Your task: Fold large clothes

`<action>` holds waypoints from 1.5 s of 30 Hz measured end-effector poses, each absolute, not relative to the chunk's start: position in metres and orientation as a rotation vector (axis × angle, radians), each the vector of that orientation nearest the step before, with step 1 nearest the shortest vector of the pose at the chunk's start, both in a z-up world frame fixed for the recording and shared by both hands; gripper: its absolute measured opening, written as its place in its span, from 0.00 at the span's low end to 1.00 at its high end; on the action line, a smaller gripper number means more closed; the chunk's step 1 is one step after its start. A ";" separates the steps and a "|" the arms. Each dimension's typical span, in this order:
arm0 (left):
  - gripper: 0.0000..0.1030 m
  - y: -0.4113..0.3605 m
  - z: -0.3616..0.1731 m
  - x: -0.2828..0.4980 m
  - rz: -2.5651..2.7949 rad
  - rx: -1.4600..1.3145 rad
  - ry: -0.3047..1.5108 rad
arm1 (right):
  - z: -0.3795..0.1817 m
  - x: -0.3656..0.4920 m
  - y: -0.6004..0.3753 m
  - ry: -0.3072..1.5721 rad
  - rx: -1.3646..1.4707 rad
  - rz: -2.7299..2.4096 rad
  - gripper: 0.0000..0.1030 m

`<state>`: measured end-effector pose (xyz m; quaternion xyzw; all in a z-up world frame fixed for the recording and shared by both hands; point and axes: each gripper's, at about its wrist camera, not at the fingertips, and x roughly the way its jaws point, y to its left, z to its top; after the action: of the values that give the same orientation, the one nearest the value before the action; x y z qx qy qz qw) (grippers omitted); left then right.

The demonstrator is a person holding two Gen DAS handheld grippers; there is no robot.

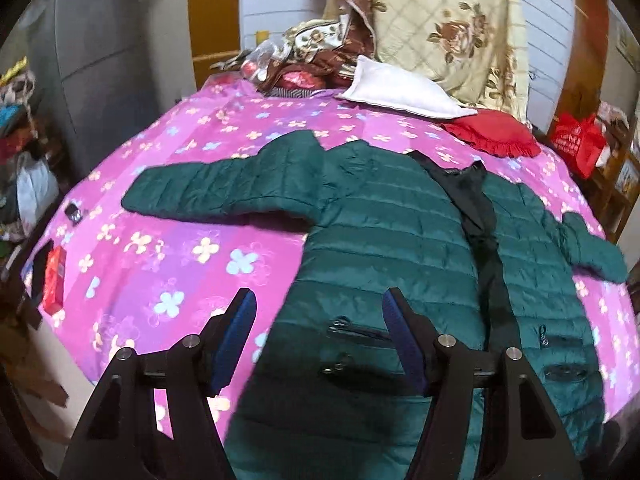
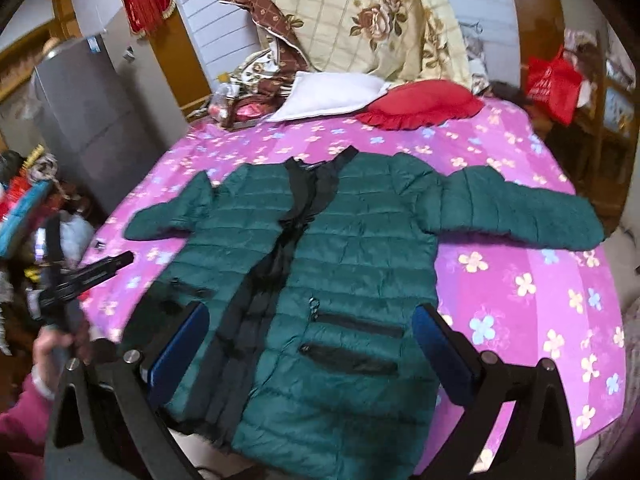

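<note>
Two grippers hang over a bed where one green quilted coat lies spread out, front up.

From the left wrist, the left gripper [image 1: 318,320] points down at the coat [image 1: 384,248], its blue-padded fingers [image 1: 244,328] parted with nothing between them; they float above the lower front of the coat, near its two zip pockets [image 1: 356,332]. The coat lies flat on the pink flowered bedspread [image 1: 168,264], its black lining showing along the open front edge. One sleeve [image 1: 216,196] stretches straight out to the left in this view, the other bends off to the right near the bed's edge. Beyond the collar lie a white pillow [image 1: 400,88] and a red frilled cushion [image 1: 492,136], with a cream flowered quilt [image 1: 452,28] heaped behind them. A small red box [image 1: 54,280] sits at the left edge of the bed.

From the right wrist, the right gripper [image 2: 310,344] stands wide open too, empty, above the coat's hem area. Here the coat [image 2: 352,240] fills the middle, the long sleeve [image 2: 520,216] reaching right, the bent one left. At the far left a hand [image 2: 60,340] in a pink sleeve grips the handle of the other tool, whose black fingers reach toward the bed's edge, blurred. A grey cabinet [image 2: 80,112] stands behind it, and a red bag [image 2: 552,80] hangs at the far right.
</note>
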<state>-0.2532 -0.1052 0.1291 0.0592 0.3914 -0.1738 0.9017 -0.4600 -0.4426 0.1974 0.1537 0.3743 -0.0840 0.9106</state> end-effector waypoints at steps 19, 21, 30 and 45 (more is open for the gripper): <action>0.37 -0.150 0.113 -0.283 -0.368 0.159 0.773 | 0.138 -0.411 -0.401 0.783 0.259 -0.370 1.00; 0.37 -0.152 0.113 -0.285 -0.371 0.158 0.770 | 0.135 -0.411 -0.402 0.788 0.261 -0.376 1.00; 0.37 -0.154 0.114 -0.289 -0.395 0.145 0.767 | 0.134 -0.411 -0.402 0.788 0.254 -0.404 1.00; 0.37 -0.161 0.114 -0.302 -0.415 0.157 0.757 | 0.130 -0.411 -0.405 0.804 0.252 -0.438 1.00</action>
<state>-0.3019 -0.1609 0.1138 0.0762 0.3665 -0.2008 0.9053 -0.4106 -0.4053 0.1300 0.1214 0.3871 -0.2107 0.8894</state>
